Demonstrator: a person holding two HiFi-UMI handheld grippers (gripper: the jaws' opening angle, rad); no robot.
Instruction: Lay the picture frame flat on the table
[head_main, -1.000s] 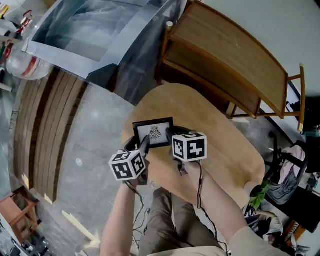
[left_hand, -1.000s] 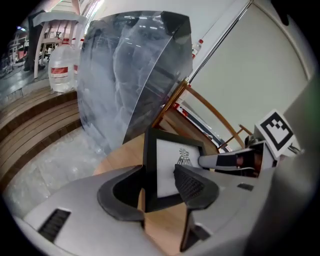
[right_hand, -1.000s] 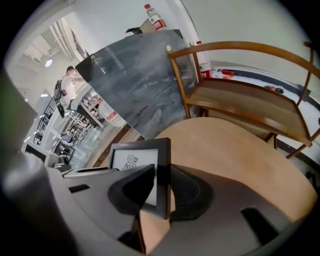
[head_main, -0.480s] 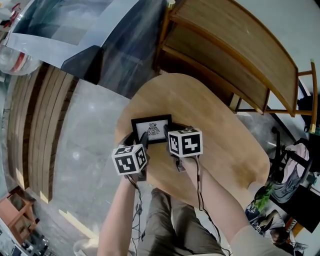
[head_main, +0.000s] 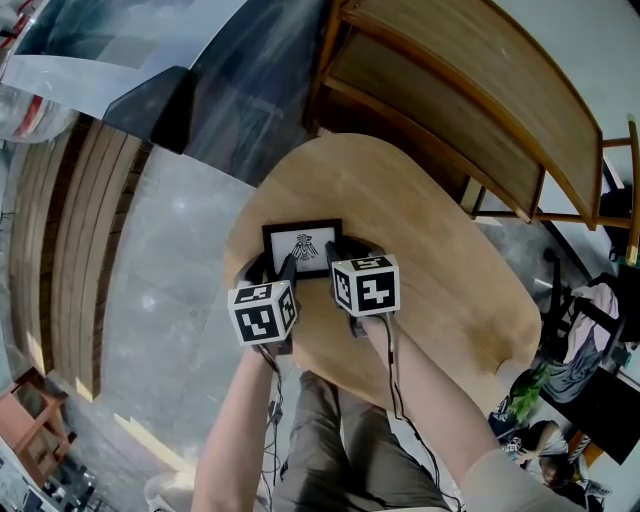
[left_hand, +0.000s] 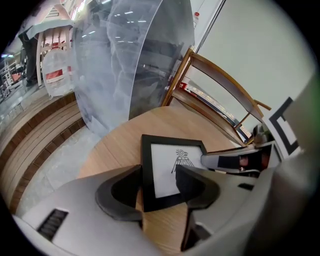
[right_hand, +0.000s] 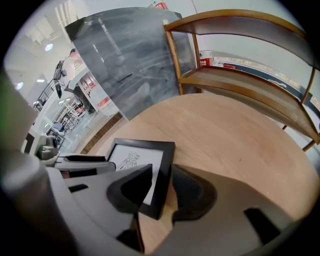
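Note:
A black picture frame (head_main: 303, 245) with a white bird print lies face up on the round wooden table (head_main: 420, 230), near its front left edge. My left gripper (head_main: 270, 268) straddles the frame's left border (left_hand: 146, 175). One jaw is outside the frame, the other over the print, and the left gripper (left_hand: 159, 177) is open. My right gripper (head_main: 348, 262) straddles the right border (right_hand: 165, 170). Its jaws are opening, with a slim gap between each pad and the frame, seen at the right gripper (right_hand: 161, 177). The frame (right_hand: 137, 160) rests on the wood.
A curved wooden bench (head_main: 450, 90) stands just behind the table. A grey plastic-wrapped bulk (head_main: 220, 70) is at the back left, and wooden floor slats (head_main: 60, 220) run along the left. A bag and plant (head_main: 580, 350) sit right of the table.
The head view has drifted, so table and frame sit slightly higher in it. Both grippers stay at the frame's two sides. The frame itself shows no clear movement.

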